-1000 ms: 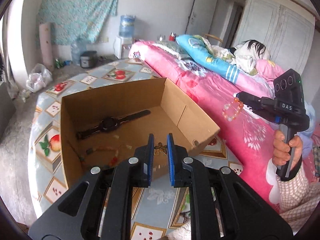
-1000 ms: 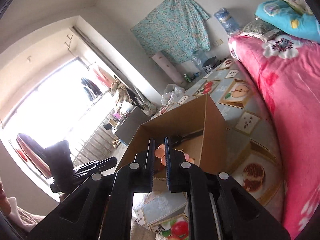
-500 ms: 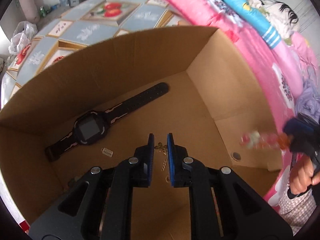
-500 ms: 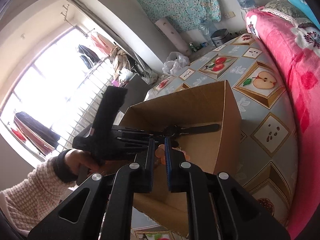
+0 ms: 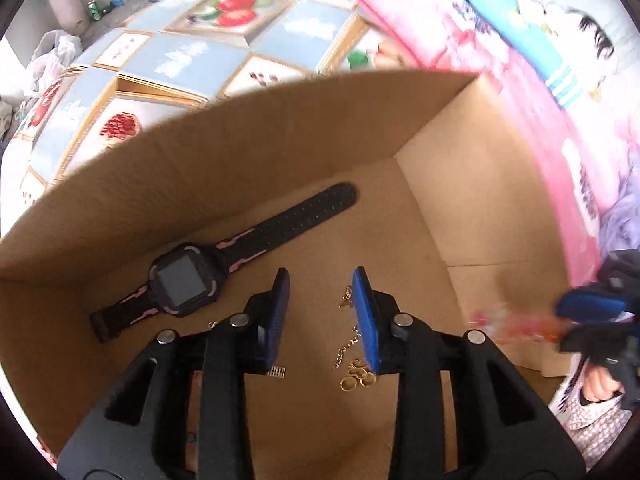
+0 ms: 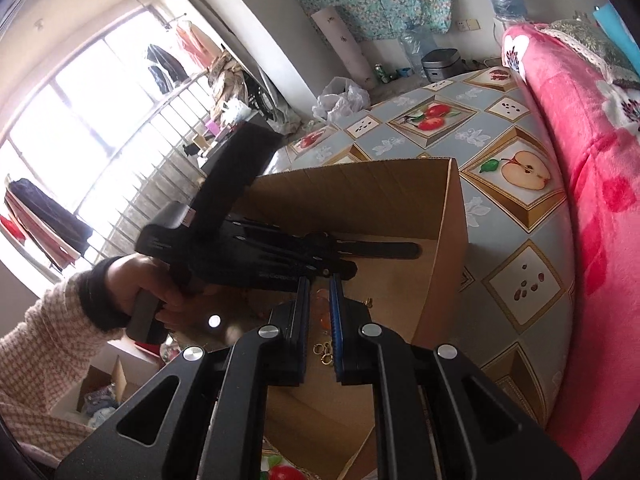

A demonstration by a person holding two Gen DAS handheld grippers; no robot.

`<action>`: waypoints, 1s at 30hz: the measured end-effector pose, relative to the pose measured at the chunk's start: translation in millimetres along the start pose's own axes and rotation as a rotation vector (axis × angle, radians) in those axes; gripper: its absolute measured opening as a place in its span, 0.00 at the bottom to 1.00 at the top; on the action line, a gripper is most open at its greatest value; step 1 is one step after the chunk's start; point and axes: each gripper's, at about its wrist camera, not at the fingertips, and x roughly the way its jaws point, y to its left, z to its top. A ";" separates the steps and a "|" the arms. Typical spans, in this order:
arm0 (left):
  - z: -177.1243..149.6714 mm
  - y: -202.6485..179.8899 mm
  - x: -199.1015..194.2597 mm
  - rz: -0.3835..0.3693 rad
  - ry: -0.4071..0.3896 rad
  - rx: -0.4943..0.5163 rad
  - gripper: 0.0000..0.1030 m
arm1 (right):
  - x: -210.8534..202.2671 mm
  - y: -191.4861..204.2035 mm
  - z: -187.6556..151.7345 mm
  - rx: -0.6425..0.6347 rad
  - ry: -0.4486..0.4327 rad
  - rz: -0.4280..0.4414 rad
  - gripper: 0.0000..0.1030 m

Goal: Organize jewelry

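Left gripper, black with blue finger pads, held inside an open brown cardboard box; its jaws stand spread apart with nothing between them. On the box floor ahead and to the left of it lies a black smartwatch with a pink-trimmed perforated strap, laid out flat and running diagonally along the far wall. Just beside the right pad of this gripper, a thin gold chain with small gold rings lies loose on the cardboard; a tiny pale ridged clasp piece lies near the left pad.

Right gripper, of the same black and blue build, reaches over the near right edge of the box. Its jaws are nearly closed and pinch a bracelet of translucent orange and pink beads. In the left wrist view the same bracelet appears blurred at the right edge, hanging over the low right wall of the box.

In the right wrist view the person's left hand, in a checked sleeve with a dark cuff, grips the handle of the left gripper, whose fingers point into the box.

The box rests on a round table with a blue-grey cloth printed with fruit panels. A bed with a pink floral blanket stands just beside the table.
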 end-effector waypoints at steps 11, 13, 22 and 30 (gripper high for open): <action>-54.2 29.0 -106.9 -0.016 -0.289 -0.033 0.55 | 45.8 55.1 -9.1 -0.512 0.211 -0.379 0.11; -69.8 37.4 -116.0 -0.011 -0.314 -0.046 0.59 | 41.0 58.9 -17.6 -0.520 0.226 -0.362 0.11; -146.0 81.2 -151.2 -0.002 -0.473 -0.198 0.75 | -26.3 51.7 -16.3 -0.255 0.004 -0.340 0.40; -187.2 103.7 -118.0 0.060 -0.454 -0.337 0.79 | -30.1 -22.7 -48.2 0.298 -0.013 -0.164 0.49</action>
